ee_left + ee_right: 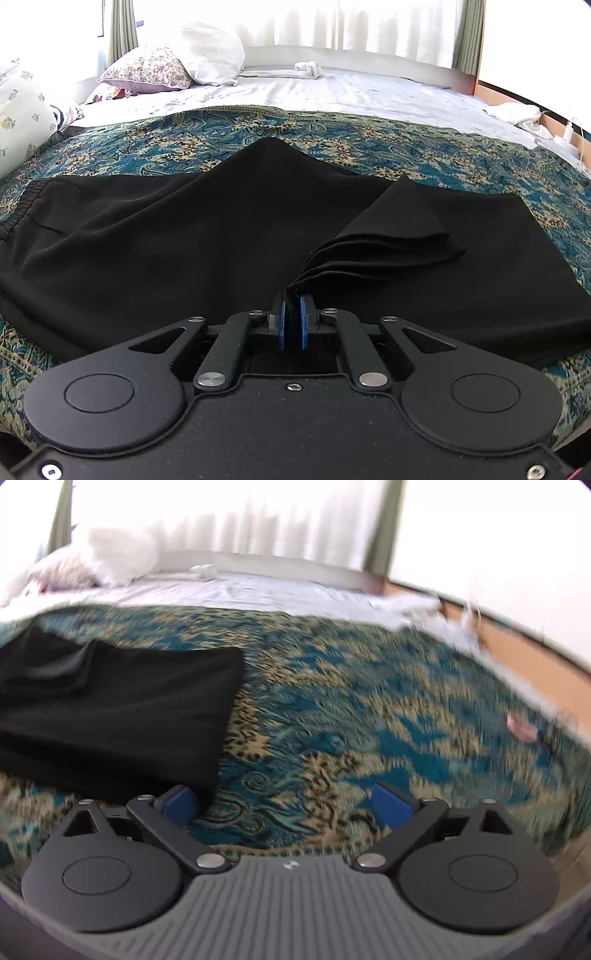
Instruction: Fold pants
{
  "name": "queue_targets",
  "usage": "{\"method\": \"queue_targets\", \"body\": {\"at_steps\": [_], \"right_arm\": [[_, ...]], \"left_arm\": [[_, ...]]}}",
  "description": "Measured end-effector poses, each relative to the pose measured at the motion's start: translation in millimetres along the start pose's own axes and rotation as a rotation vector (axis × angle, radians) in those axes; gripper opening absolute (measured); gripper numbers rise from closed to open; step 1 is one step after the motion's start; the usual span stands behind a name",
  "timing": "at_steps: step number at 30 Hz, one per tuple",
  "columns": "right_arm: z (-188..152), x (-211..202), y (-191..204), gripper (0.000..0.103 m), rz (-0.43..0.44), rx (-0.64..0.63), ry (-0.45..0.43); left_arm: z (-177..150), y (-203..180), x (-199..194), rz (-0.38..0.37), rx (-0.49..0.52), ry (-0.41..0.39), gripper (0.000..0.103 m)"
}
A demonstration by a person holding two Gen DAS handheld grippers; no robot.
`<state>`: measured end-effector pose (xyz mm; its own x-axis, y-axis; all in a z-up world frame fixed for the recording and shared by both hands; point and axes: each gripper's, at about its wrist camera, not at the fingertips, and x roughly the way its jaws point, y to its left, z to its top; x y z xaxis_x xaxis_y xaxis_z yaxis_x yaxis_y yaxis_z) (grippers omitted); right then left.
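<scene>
Black pants (184,236) lie spread on a blue and tan patterned bedspread (332,136), waistband at the far left. My left gripper (293,306) is shut on a bunched fold of the pants' near edge, with layered fabric fanning up to the right (388,236). In the right wrist view the pants (110,709) lie at the left, their square end near the middle. My right gripper (288,805) is open and empty over the bedspread (369,709), its left fingertip (181,803) just beside the pants' corner. This view is blurred.
Pillows (173,62) and a white sheet (332,92) lie at the bed's far end below curtains. White cloth (517,114) and cables sit at the right edge by the wooden floor (517,646). A small pink object (521,727) lies on the bedspread at right.
</scene>
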<state>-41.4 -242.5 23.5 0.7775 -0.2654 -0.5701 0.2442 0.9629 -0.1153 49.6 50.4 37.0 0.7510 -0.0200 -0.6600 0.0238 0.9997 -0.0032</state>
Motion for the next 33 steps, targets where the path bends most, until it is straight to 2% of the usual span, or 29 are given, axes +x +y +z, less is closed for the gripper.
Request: {"method": "queue_targets", "body": {"at_steps": [3, 6, 8, 11, 13, 15, 18, 20, 21, 23, 26, 31, 33], "right_arm": [[-3.7, 2.6, 2.7, 0.102, -0.02, -0.006, -0.002], [-6.5, 2.0, 6.9, 0.102, -0.034, -0.042, -0.018], [-6.6, 2.2, 4.6, 0.102, -0.024, -0.034, -0.019], [-5.8, 2.5, 1.5, 0.102, -0.008, -0.019, -0.016], [-5.6, 2.5, 1.4, 0.102, -0.005, -0.015, -0.015], [-6.0, 2.5, 2.2, 0.102, -0.005, -0.013, -0.015], [-6.3, 1.7, 3.5, 0.102, -0.007, -0.007, -0.015], [-6.4, 2.0, 4.1, 0.102, -0.008, -0.006, -0.015], [-6.3, 2.0, 4.0, 0.102, -0.007, -0.006, -0.015], [-6.0, 2.5, 3.2, 0.103, -0.005, -0.002, -0.014], [-6.1, 3.3, 1.7, 0.103, -0.002, 0.007, -0.013], [-8.0, 3.2, 1.5, 0.103, -0.001, 0.016, -0.019], [-7.7, 3.2, 1.1, 0.103, 0.003, 0.017, -0.018]], "left_arm": [[-3.2, -0.3, -2.8, 0.013, 0.018, -0.004, 0.009], [-1.7, -2.6, -12.0, 0.049, 0.033, -0.02, 0.014], [2.5, -8.9, -27.9, 0.067, 0.073, -0.074, 0.014], [10.1, -24.9, -55.7, 0.055, 0.154, -0.203, 0.013], [17.1, -37.4, -63.6, -0.021, 0.187, -0.228, 0.013], [23.3, -53.8, -57.4, -0.142, 0.196, -0.196, 0.013], [24.7, -86.6, -25.5, -0.289, 0.2, -0.087, 0.01], [22.8, -106.8, 1.4, -0.354, 0.187, -0.007, 0.009], [22.1, -114.9, 14.4, -0.358, 0.186, 0.023, 0.009], [21.8, -126.1, 38.1, -0.307, 0.199, 0.036, 0.009], [34.9, -120.2, 56.2, -0.188, 0.227, -0.023, 0.008], [77.5, -74.1, 86.4, 0.018, 0.141, -0.028, 0.009], [94.9, -48.9, 95.3, 0.099, 0.067, -0.015, 0.009]]}}
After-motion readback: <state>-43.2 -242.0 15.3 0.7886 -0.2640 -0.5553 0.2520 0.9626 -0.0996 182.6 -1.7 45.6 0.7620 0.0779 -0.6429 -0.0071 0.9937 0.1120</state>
